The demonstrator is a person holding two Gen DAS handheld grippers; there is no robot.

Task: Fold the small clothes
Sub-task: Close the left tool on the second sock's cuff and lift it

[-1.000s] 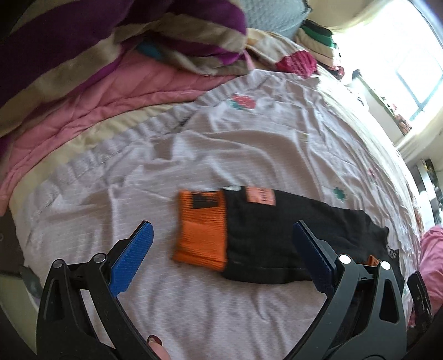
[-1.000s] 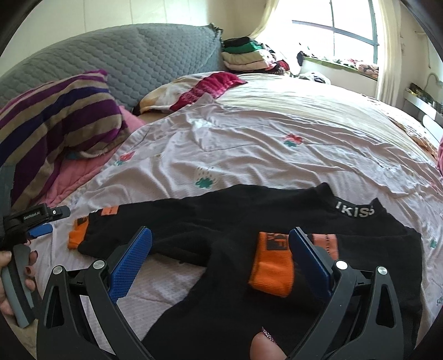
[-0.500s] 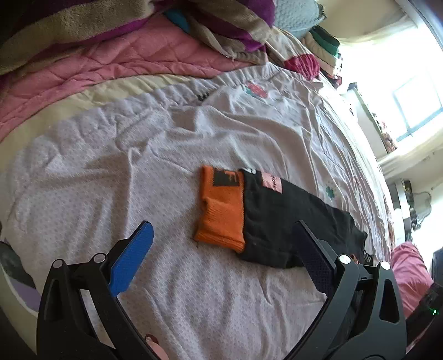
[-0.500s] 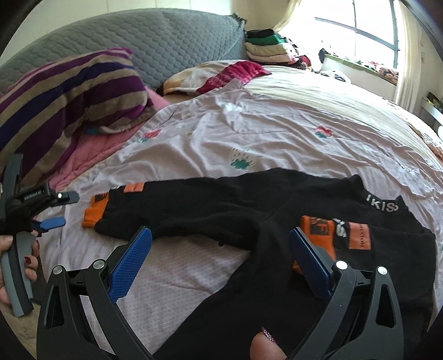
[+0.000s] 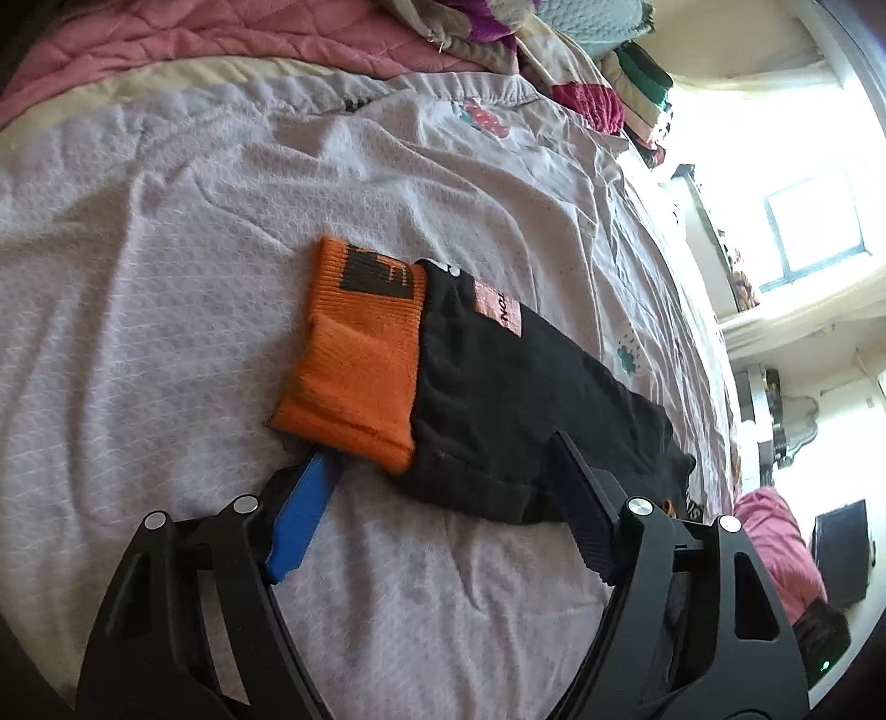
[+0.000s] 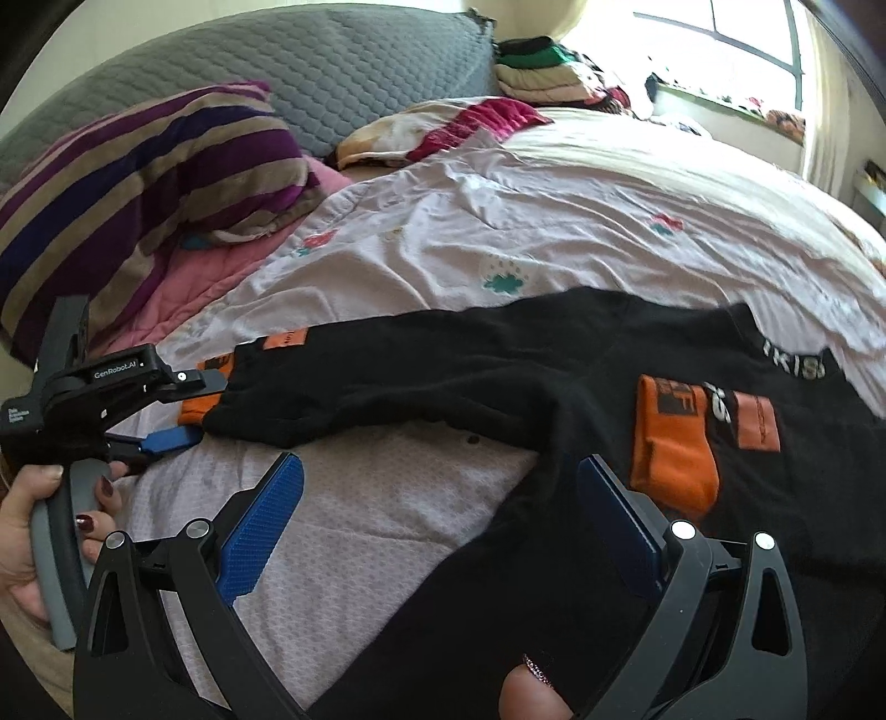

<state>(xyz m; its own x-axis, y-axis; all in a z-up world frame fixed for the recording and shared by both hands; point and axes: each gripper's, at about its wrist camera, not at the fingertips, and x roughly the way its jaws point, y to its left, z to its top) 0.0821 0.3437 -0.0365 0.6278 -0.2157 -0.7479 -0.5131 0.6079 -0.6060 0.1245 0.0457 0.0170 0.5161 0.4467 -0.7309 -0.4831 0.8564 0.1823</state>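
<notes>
A small black sweater [image 6: 554, 399] with orange cuffs lies flat on the bed. Its left sleeve [image 5: 526, 399] stretches out, ending in an orange cuff [image 5: 354, 354]. My left gripper [image 5: 443, 459] is open and straddles that cuff end, the blue finger [image 5: 302, 520] slipped under the cuff's near edge and the other finger over the black sleeve. In the right wrist view the left gripper [image 6: 183, 407] sits at the sleeve end. The other sleeve is folded over the body, orange cuff [image 6: 673, 443] on top. My right gripper [image 6: 437, 504] is open, above the sweater's lower body.
A pale lilac sheet [image 6: 498, 221] covers the bed. A striped purple pillow [image 6: 138, 183] and pink quilt [image 5: 194, 33] lie at the head, against a grey headboard [image 6: 332, 61]. Stacked folded clothes [image 6: 537, 66] sit at the far edge by the window.
My left gripper has moved forward and down to the orange cuff, its jaws now around the sleeve end. My right gripper has drawn back slightly over the sweater's body.
</notes>
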